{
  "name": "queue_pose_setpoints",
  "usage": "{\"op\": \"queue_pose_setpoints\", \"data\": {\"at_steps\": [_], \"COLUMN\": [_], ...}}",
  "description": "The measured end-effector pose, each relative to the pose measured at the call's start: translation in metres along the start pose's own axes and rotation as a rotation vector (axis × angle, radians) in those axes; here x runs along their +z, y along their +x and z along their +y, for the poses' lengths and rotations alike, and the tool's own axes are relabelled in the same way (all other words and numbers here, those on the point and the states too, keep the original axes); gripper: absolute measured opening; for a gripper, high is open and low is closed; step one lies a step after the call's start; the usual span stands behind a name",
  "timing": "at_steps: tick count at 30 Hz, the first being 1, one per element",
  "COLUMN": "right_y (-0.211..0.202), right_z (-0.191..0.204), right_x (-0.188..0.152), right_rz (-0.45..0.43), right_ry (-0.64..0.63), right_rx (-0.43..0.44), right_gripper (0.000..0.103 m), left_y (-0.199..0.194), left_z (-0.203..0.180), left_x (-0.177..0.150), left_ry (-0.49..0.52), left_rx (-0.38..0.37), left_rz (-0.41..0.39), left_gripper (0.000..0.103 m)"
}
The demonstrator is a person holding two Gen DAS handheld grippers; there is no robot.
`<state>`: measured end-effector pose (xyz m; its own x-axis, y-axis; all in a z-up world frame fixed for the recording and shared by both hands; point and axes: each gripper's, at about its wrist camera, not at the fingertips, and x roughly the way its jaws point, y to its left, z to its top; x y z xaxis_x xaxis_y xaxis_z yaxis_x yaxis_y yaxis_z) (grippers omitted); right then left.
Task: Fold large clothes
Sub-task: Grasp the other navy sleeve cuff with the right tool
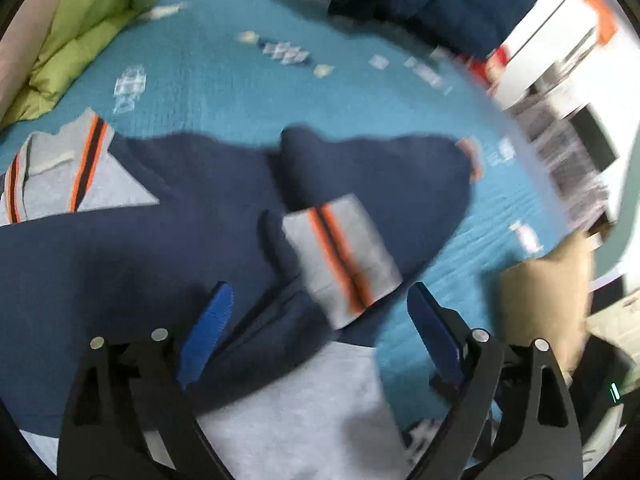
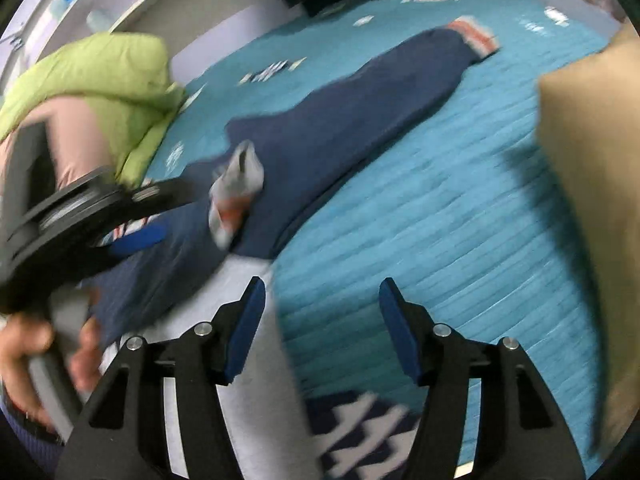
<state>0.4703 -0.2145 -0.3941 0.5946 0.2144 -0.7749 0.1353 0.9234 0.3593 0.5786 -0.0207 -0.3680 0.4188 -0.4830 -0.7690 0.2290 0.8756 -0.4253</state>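
Navy knit sweater (image 1: 168,248) with grey, orange-striped cuffs, spread on teal quilted bed (image 1: 224,92); folded-in cuff (image 1: 340,256) just ahead of left tongs (image 1: 320,312), nearer than right tongs (image 2: 322,320); both spread, empty.

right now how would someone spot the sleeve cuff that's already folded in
Start at the teal quilted bedspread and find the navy sweatshirt spread on it. The folded-in cuff is the grey band with orange and dark stripes lying on the navy body, ahead of the open left gripper; the other cuff lies stretched far away.
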Motion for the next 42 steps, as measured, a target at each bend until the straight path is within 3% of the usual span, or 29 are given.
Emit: {"op": "queue_pose_setpoints", "data": {"at_steps": [2, 3, 5, 6, 8, 12, 14, 17, 19, 22, 25, 26, 29, 33, 35, 39, 42], "right_y": [-0.014, -0.020, -0.026, -0.025, -0.020, 0.014, 0.037, 0.069, 0.086, 0.098, 0.106, 0.104, 0.079, 0.028, -0.003, -0.062, -0.078], "right_z": [-0.010, -0.012, -0.017, -0.020, -0.026, -0.060, -0.097, -0.135, -0.148, -0.157, -0.153, -0.152, -0.132, -0.091, -0.062, 0.024, 0.101], "right_x": [0.016, 0.020, 0.047, 0.059, 0.094, 0.165, 0.187, 0.205, 0.212, 0.217, 0.216, 0.214, 0.208, 0.202, 0.192, 0.162, 0.127], "right_rz": [-0.062, -0.092, -0.150, -0.159, -0.172, -0.131, -0.063, 0.009, 0.026, 0.018, 0.041, 0.033, -0.089, -0.238, -0.307, -0.430, -0.447], "right_ry": [0.005, 0.009, -0.003, -0.015, -0.011, 0.126, 0.294, 0.441, 0.456, 0.481, 0.454, 0.452, 0.371, 0.205, 0.134, -0.088, -0.304], "right_rx": [-0.041, -0.052, -0.094, -0.111, -0.116, -0.161, -0.149, -0.099, -0.111, -0.064, -0.033, -0.019, -0.009, -0.015, 0.011, 0.048, 0.095], "right_gripper": [0.060, 0.061, 0.065, 0.065, 0.066, 0.067, 0.067, 0.067, 0.067, 0.066, 0.014, 0.009, 0.006, 0.006, 0.006, 0.006, 0.006], "left_y": [-0.016, -0.025, -0.029, -0.027, -0.016, 0.013, 0.019, 0.022, 0.020, 0.017, 0.020, 0.024, 0.018, -0.017, -0.044, -0.098, -0.144], "left_z": [0.001, 0.004, 0.012, 0.021, 0.041, 0.074, 0.066, 0.065, 0.068, 0.067, 0.065, 0.065, 0.071, 0.090, 0.102, 0.129, 0.161], "left_x": [-0.002, -0.005, -0.008, -0.010, -0.018, -0.031, -0.033, -0.035, -0.036, -0.039, -0.039, -0.038, -0.036, -0.033, -0.033, -0.041, -0.055], "left_ry": [0.009, 0.016, 0.030, 0.035, 0.020, -0.034, 0.034, 0.053, 0.048, 0.060, 0.062, 0.060, 0.037, -0.117, -0.168, -0.222, -0.258], "left_rx": [-0.057, -0.032, 0.125, 0.261, 0.386, 0.414, 0.455, 0.477, 0.459, 0.452, 0.448, 0.444, 0.386, 0.179, 0.122, 0.165, 0.246], "left_rz": [-0.022, -0.052, -0.069, -0.054, -0.014, 0.089, 0.069, 0.064, 0.057, 0.045, 0.033, 0.028, 0.005, -0.066, -0.115, -0.174, -0.198], "left_gripper": [0.090, 0.091, 0.092, 0.092, 0.092, 0.092, 0.095, 0.096, 0.096, 0.096, 0.097, 0.097, 0.098, 0.098, 0.098, 0.098, 0.098]}}
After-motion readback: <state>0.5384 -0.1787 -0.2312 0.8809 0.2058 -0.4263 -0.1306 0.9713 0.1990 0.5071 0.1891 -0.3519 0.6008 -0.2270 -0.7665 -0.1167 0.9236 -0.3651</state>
